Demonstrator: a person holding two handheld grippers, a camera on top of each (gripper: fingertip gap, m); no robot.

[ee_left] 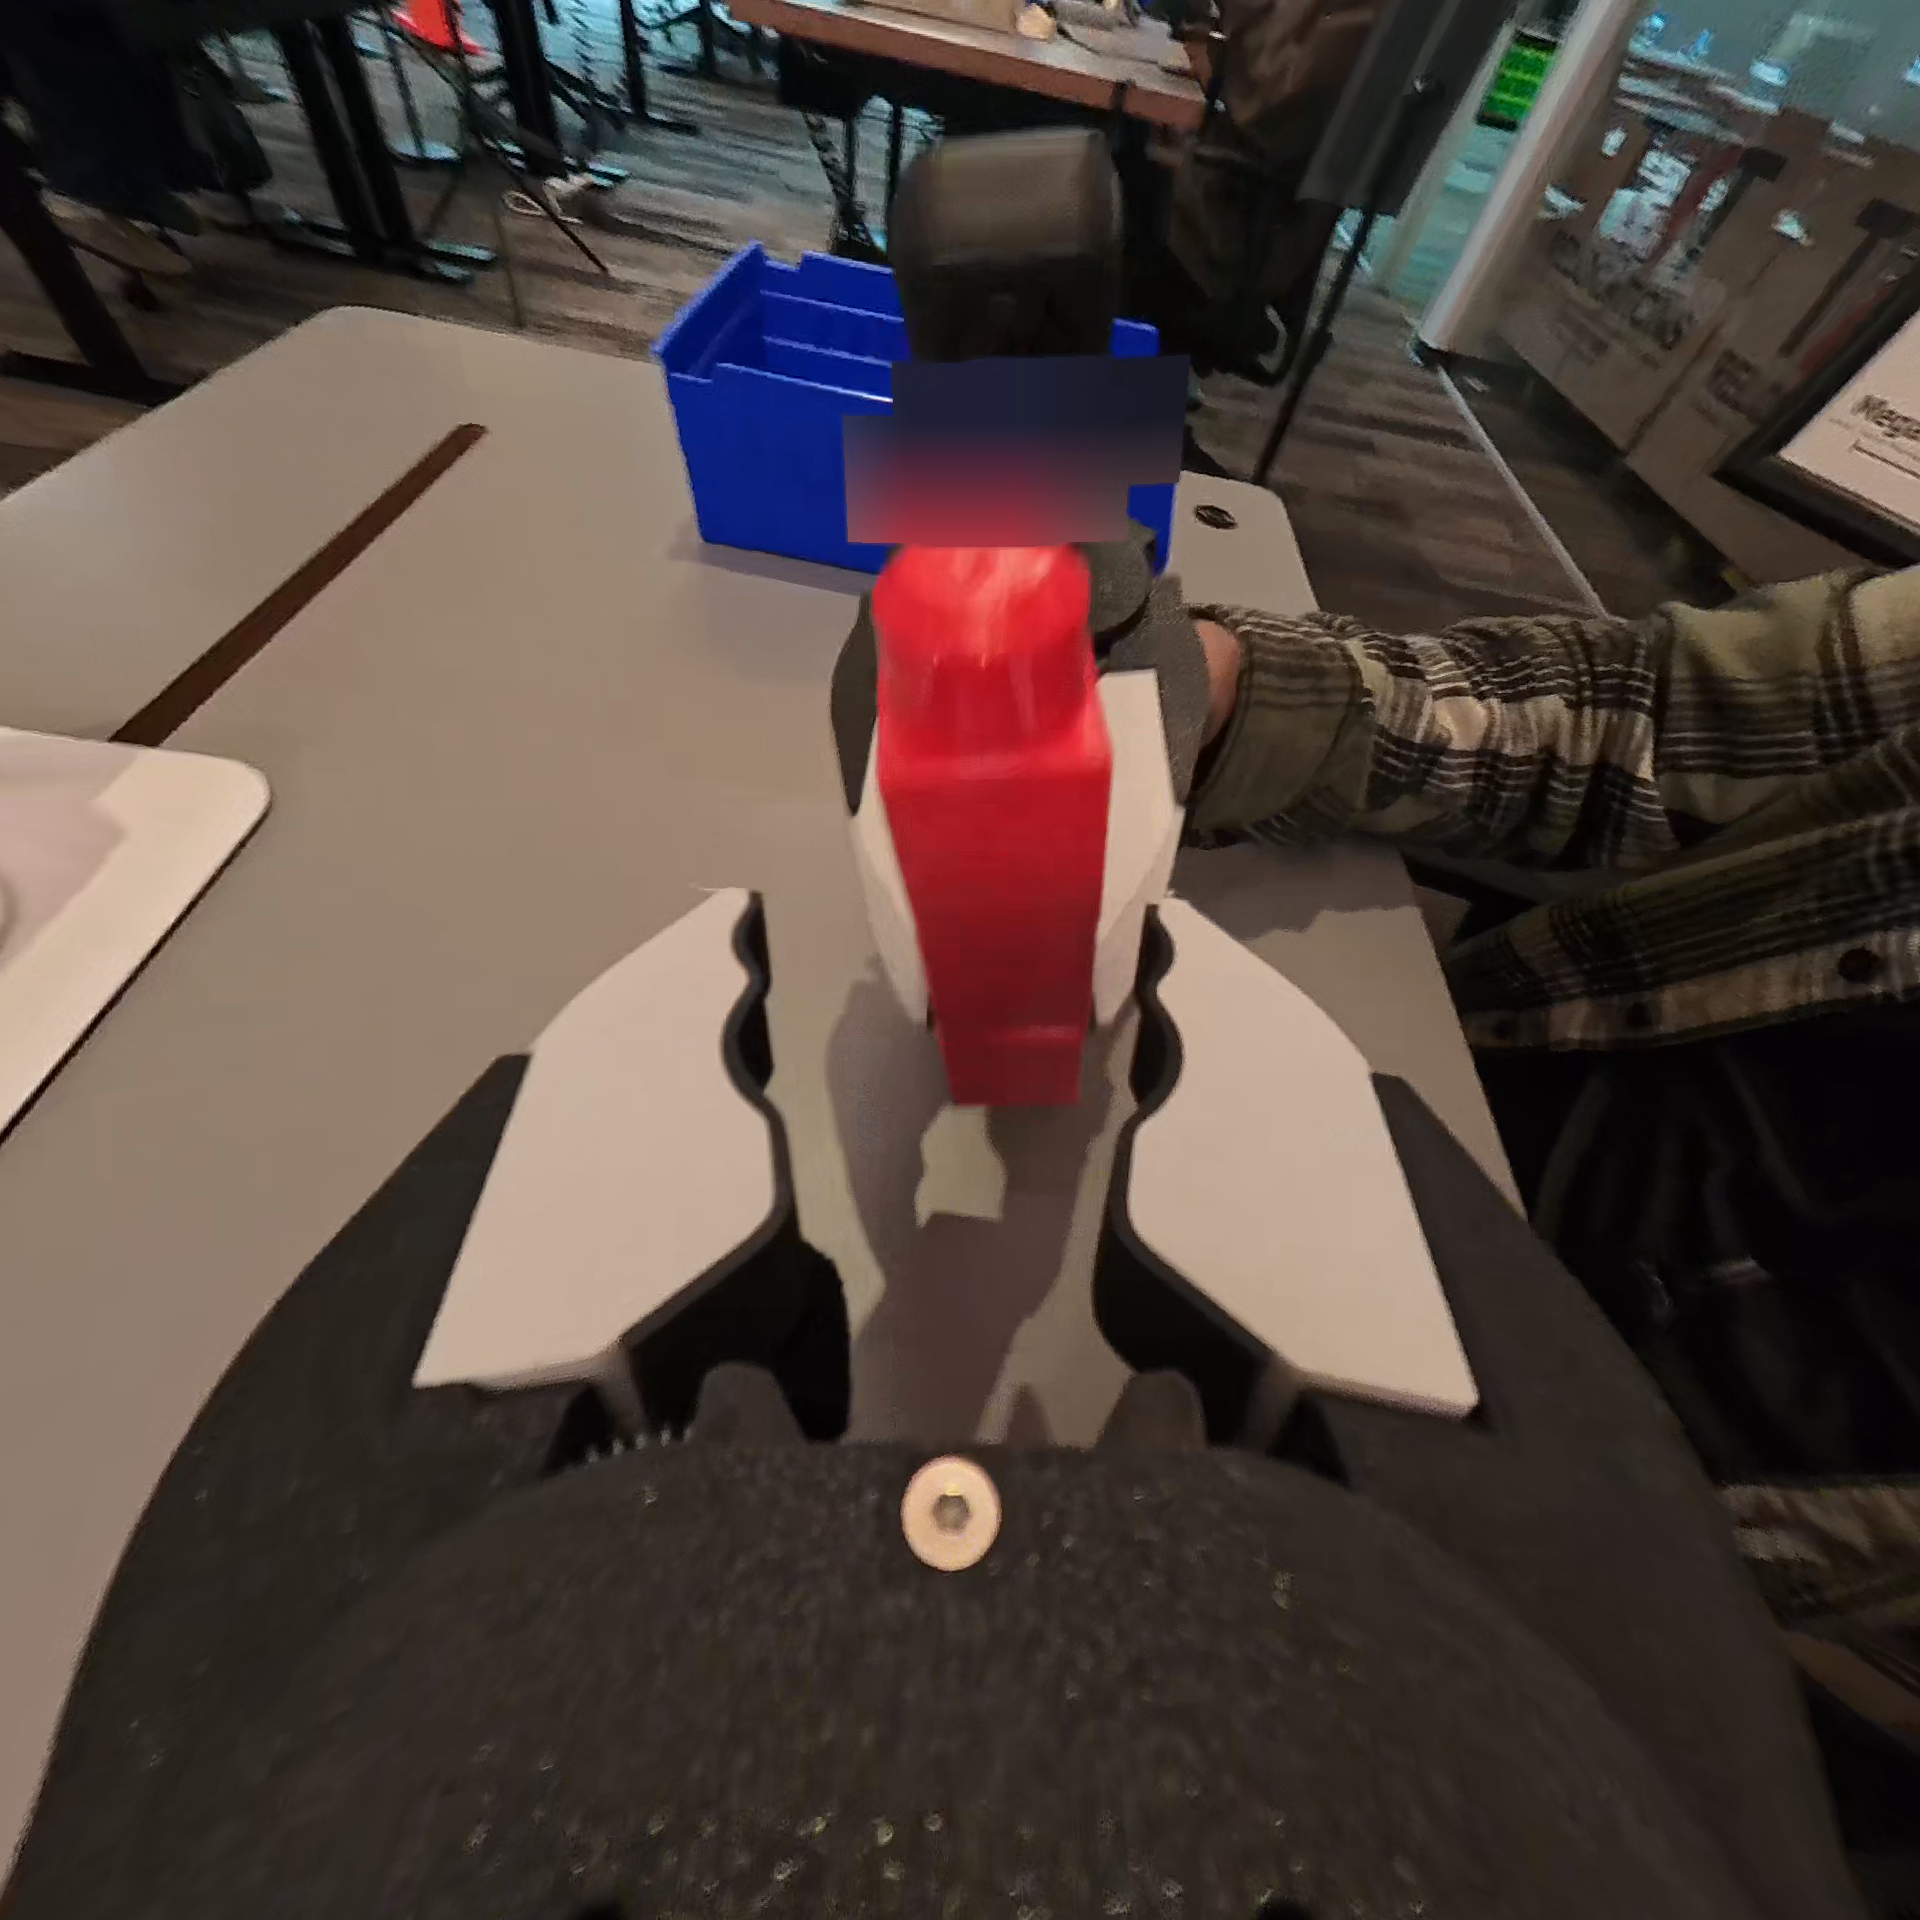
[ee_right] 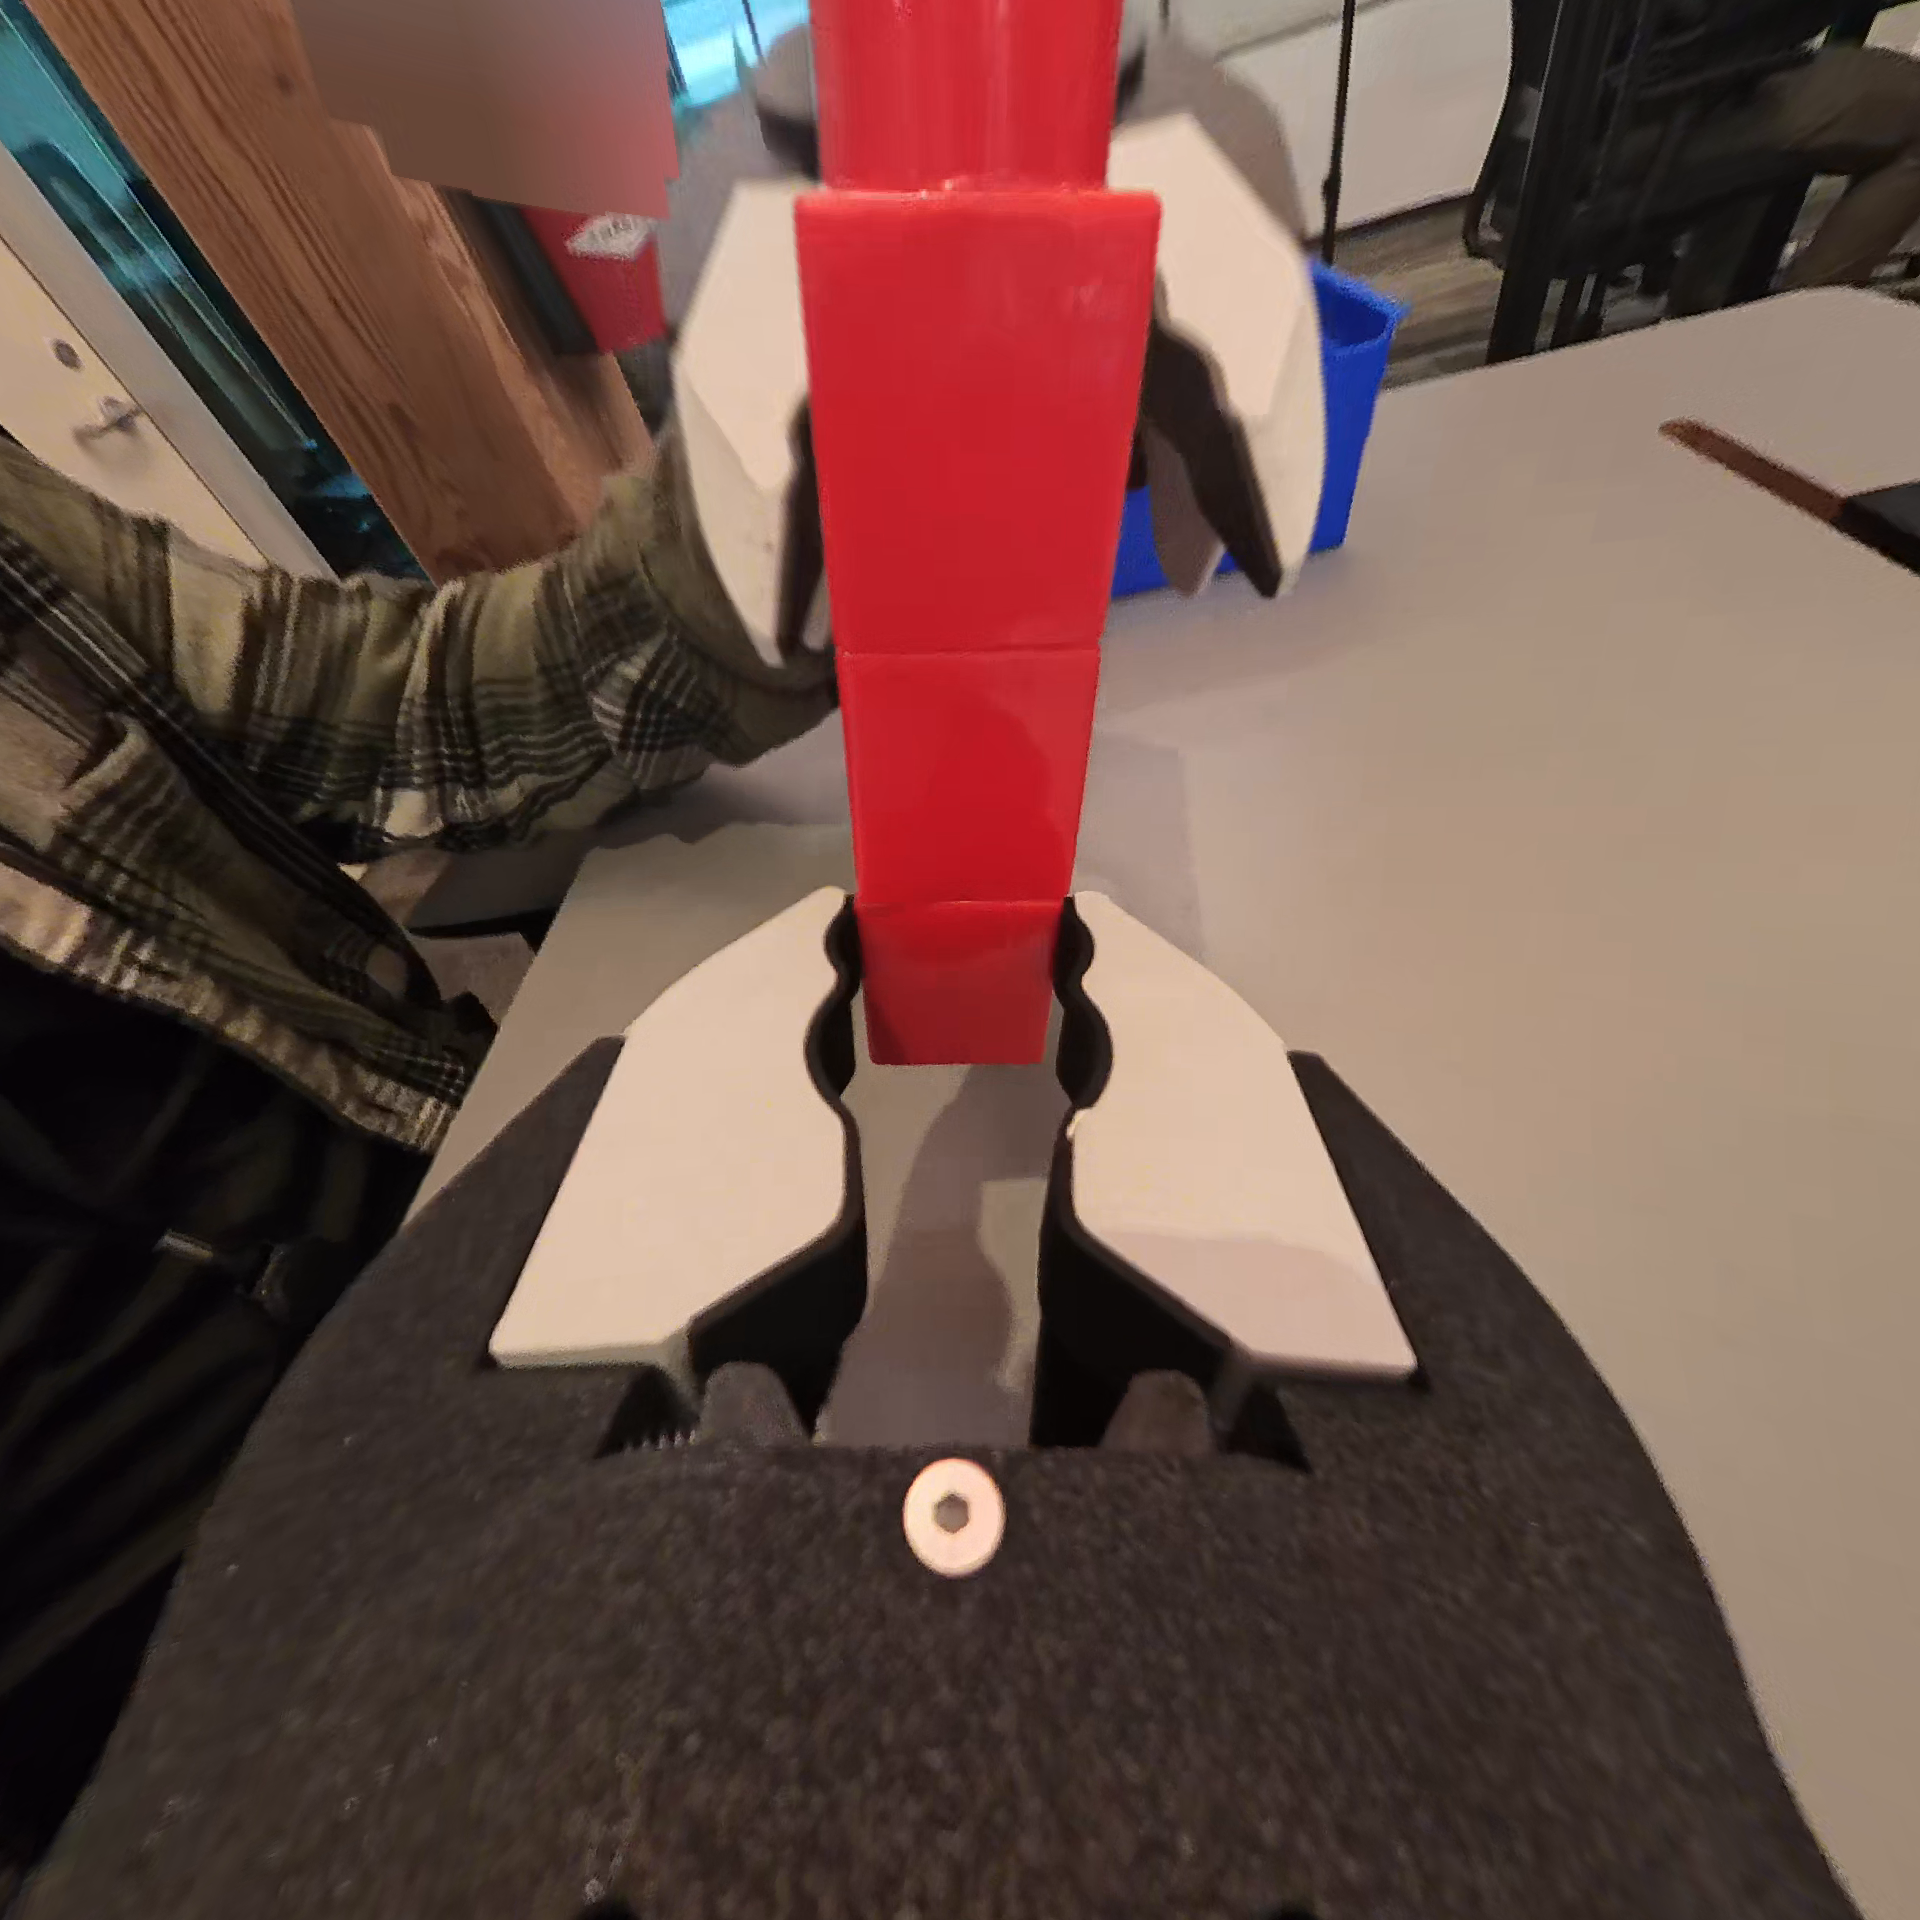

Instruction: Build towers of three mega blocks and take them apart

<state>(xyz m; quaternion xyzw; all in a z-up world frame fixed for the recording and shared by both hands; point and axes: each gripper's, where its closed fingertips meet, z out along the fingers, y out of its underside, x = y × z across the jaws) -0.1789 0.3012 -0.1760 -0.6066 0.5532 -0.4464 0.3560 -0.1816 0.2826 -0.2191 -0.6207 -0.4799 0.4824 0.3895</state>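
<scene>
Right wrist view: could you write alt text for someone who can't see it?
A tower of three red blocks stands on a grey table, its bottom block pinched by the right gripper. The left gripper, jaws open, flanks the top block, before a blue bin.

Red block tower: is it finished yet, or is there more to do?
Done: the red plastic three-block tower is fully stacked. In hand: the right gripper is shut on its bottom block, while the left gripper sits open around the tower higher up. Left: taking it apart, probably next, since no block has come off yet.
</scene>
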